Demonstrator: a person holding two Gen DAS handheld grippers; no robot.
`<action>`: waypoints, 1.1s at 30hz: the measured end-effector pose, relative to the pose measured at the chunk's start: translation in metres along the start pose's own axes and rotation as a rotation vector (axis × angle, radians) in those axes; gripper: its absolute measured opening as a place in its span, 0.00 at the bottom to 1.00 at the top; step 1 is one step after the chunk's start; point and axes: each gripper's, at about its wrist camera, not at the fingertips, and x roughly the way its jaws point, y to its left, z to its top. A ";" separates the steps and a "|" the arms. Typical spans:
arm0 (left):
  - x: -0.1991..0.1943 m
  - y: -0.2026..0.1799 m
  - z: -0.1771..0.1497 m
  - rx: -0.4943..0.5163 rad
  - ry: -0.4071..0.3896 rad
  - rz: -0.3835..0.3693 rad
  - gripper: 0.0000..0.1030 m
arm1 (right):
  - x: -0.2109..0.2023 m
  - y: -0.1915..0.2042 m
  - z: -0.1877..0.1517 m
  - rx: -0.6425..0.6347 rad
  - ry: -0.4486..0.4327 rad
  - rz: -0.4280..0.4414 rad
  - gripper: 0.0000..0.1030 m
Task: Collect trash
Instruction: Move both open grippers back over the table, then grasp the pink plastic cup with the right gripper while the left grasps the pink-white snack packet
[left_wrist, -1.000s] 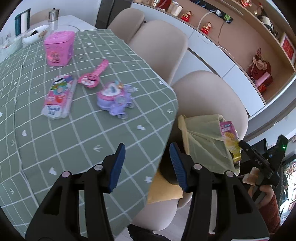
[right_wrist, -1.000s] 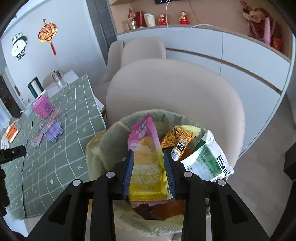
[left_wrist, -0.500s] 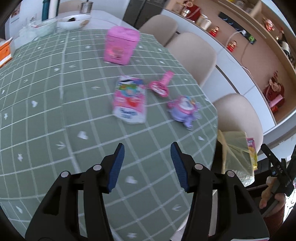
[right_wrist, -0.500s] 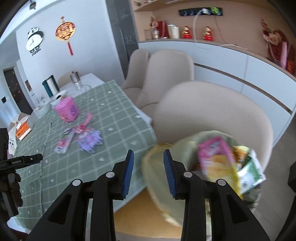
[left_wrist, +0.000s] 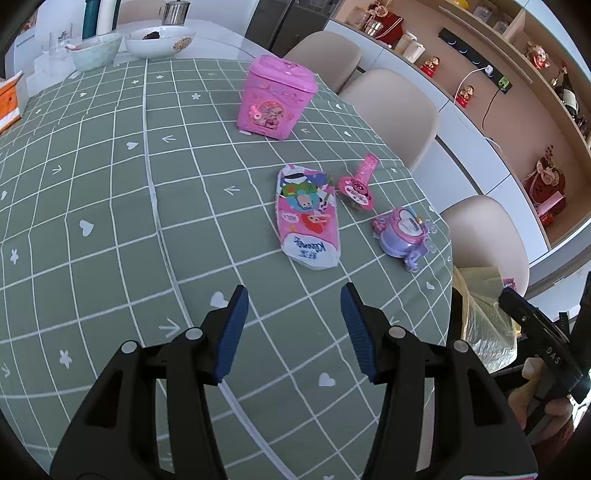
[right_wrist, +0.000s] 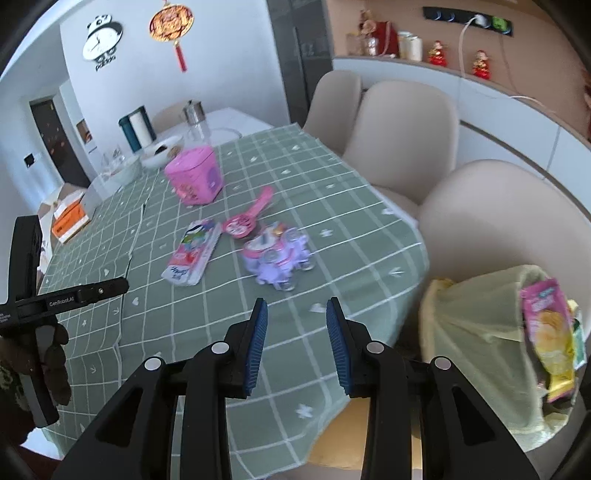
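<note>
- Home dining room.
- Table (left_wrist: 110, 206) under a green grid-print cloth fills the frame centre; beige padded chairs (left_wrist: 391, 110) line its right side.
- White bowls (left_wrist: 160, 40) and a steel kettle (left_wrist: 176, 11) sit at upper left.
- Panda wall clock (right_wrist: 101, 38) and red hanging ornament (right_wrist: 171, 26), upper left.
- Sideboard shelf with figurines (right_wrist: 437, 53), upper right.

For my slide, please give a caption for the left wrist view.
Open left gripper above the green tablecloth, facing a flat pink wrapper.
</note>
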 end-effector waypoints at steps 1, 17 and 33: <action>0.001 0.003 0.001 -0.002 -0.001 -0.002 0.48 | 0.007 0.006 0.003 0.000 0.013 0.011 0.31; -0.031 0.076 -0.001 -0.019 -0.045 0.010 0.49 | 0.175 0.075 0.094 -0.048 0.178 0.002 0.46; -0.016 0.080 0.011 -0.033 -0.022 -0.053 0.50 | 0.166 0.087 0.104 -0.102 0.174 0.007 0.15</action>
